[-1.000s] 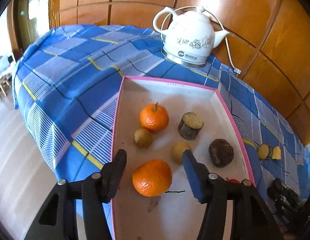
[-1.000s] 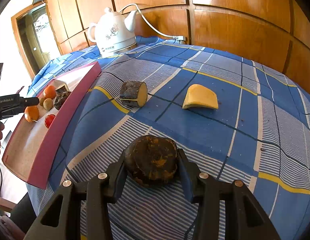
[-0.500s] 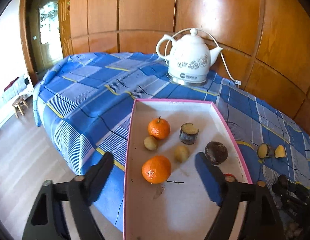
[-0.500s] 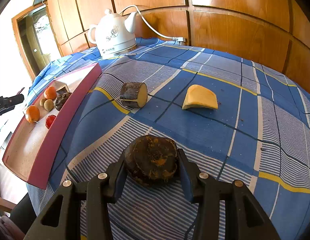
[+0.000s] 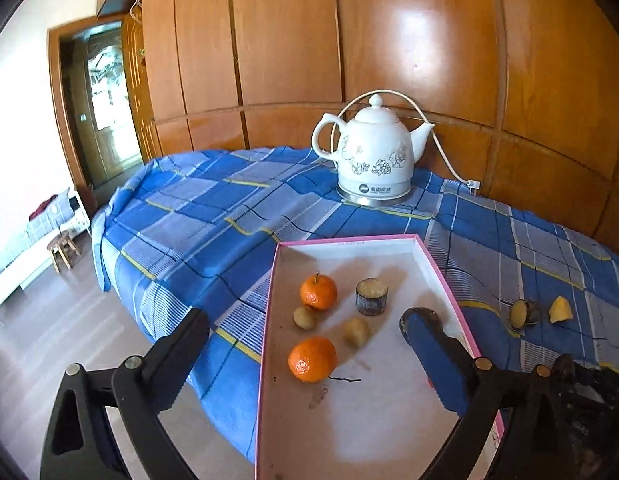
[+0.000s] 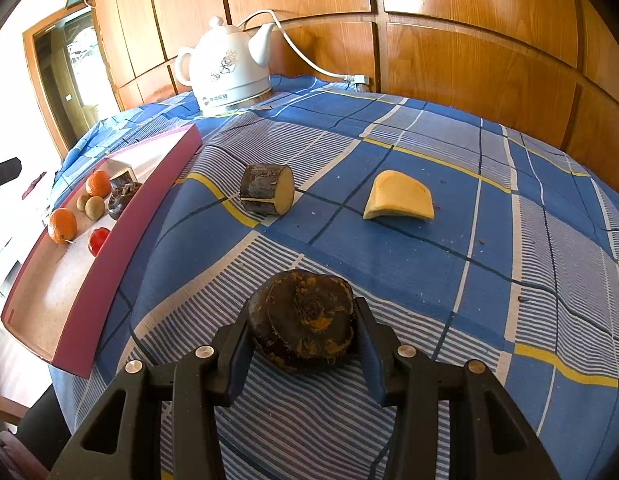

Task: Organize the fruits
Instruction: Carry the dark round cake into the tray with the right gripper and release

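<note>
My right gripper (image 6: 301,332) is shut on a dark brown round root piece (image 6: 301,318) just above the blue checked cloth. A bark-skinned cut chunk (image 6: 266,195) and a yellow wedge (image 6: 399,202) lie on the cloth beyond it. My left gripper (image 5: 309,350) is open and empty, held back over the near end of the pink-rimmed white tray (image 5: 349,239). The tray holds two oranges (image 5: 312,359) (image 5: 318,292), two small tan fruits (image 5: 304,317), a cut chunk (image 5: 372,296) and a dark piece partly hidden by my right finger. The tray (image 6: 109,264) also shows in the right wrist view, with a red fruit (image 6: 98,240).
A white electric kettle (image 5: 375,156) with its cord stands at the back of the table against wooden wall panels. The table edge drops to the floor at the left; a small stool (image 5: 63,248) stands there. The chunk (image 5: 523,312) and wedge (image 5: 560,310) lie right of the tray.
My left gripper has pulled back and up from the tray, its jaws opening wider, with the near orange left lying in the tray. My right gripper has kept its hold on the root piece.
</note>
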`<state>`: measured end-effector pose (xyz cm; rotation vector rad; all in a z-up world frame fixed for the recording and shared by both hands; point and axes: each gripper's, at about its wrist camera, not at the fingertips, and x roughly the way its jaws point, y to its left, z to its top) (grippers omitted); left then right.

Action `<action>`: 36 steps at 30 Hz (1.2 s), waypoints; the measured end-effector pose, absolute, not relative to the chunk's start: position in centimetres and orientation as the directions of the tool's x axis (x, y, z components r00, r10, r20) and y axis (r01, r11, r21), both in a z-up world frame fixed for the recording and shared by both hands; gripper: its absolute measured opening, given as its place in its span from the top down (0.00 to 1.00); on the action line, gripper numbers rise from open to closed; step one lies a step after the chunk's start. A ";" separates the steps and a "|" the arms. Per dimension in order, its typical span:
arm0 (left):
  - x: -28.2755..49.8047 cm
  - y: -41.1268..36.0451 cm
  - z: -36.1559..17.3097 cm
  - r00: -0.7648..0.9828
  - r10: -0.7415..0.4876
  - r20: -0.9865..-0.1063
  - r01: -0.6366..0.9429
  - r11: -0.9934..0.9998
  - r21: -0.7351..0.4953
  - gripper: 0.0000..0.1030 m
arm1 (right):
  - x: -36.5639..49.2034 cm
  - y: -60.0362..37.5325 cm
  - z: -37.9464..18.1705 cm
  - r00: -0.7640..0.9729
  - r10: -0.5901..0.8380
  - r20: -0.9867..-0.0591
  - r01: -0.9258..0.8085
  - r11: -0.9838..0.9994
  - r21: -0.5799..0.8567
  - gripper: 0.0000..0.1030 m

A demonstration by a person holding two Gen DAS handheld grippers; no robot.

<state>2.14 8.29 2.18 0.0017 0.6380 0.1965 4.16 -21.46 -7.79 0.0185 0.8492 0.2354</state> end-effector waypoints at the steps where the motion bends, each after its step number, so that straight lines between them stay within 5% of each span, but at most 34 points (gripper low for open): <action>1: 2.0 8.2 2.3 0.790 0.181 -0.585 -0.177 0.982 0.064 0.03 | 4.1 -21.4 -7.8 0.636 0.212 -0.742 -0.198 0.974 0.109 0.54; 17: 0.6 2.2 3.0 0.816 -0.043 -0.577 0.112 0.990 0.085 0.03 | 4.7 -20.9 -7.6 0.608 0.182 -0.773 -0.188 0.979 0.083 0.55; 36: -0.3 2.0 3.0 0.818 -0.054 -0.573 0.131 0.987 0.093 0.03 | 5.8 -19.2 -2.8 0.601 0.274 -0.751 -0.238 0.958 0.159 0.56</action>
